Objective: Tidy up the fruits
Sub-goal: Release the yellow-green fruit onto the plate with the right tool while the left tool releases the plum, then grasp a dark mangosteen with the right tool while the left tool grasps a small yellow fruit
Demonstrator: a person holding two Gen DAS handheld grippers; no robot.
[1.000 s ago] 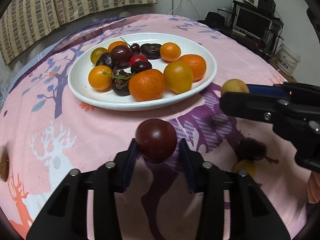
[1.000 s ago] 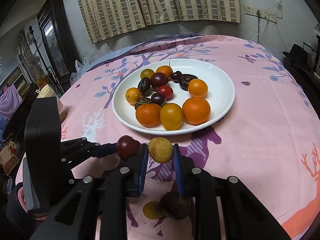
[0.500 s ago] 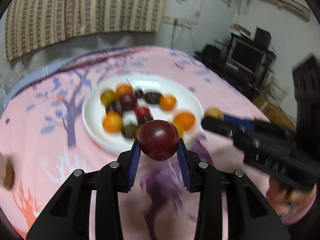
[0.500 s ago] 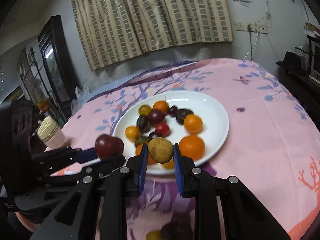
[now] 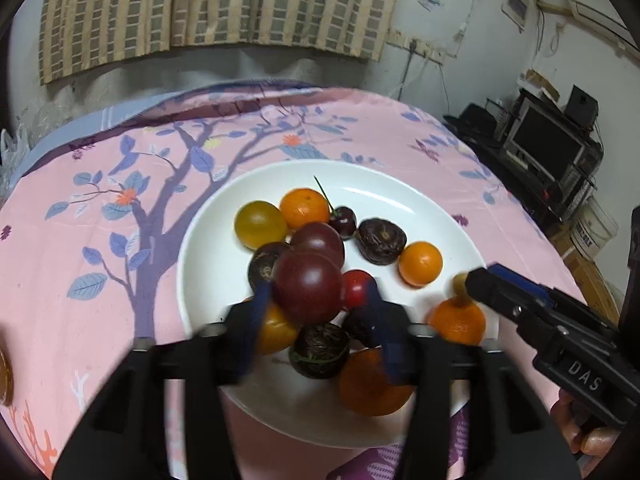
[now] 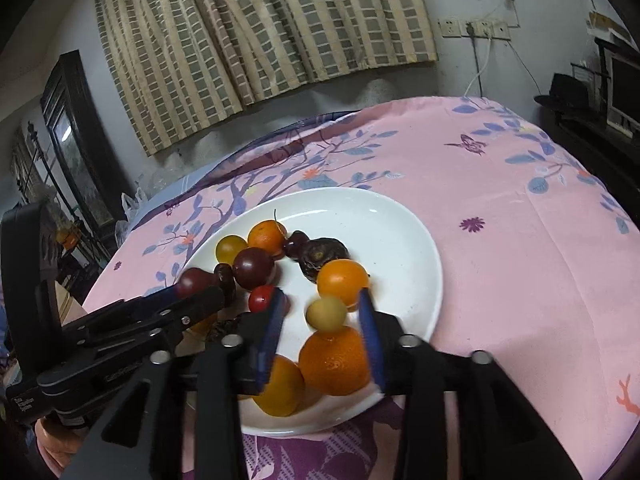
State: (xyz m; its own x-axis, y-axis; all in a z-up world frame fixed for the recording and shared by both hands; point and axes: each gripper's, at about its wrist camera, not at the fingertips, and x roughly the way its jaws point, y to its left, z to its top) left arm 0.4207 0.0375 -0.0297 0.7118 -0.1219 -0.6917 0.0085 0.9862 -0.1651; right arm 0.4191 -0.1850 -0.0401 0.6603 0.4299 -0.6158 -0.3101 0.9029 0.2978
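Note:
A white plate (image 5: 208,264) (image 6: 404,240) on the pink cloth holds several oranges, tomatoes and dark fruits. My left gripper (image 5: 316,312) hangs over the plate's middle with its jaws spread; a dark red plum (image 5: 308,292) sits between them, touching the left pad only. My right gripper (image 6: 322,326) is over the plate's near right part, jaws wide apart; a small yellow-green fruit (image 6: 326,312) is loose between them, just above an orange (image 6: 334,362). Each gripper shows in the other's view, the right (image 5: 516,300) and the left (image 6: 168,304).
The round table with the pink tree-print cloth (image 6: 520,216) fills both views. A striped curtain (image 5: 200,12) hangs behind it. Shelves with a monitor (image 5: 544,148) stand at the right. A dark cabinet (image 6: 72,144) stands at the left. A brown object (image 5: 5,376) lies at the table's left edge.
Both grippers moved forward from the table's front to above the plate. Both have opened their jaws; the plum and the yellow-green fruit are coming loose.

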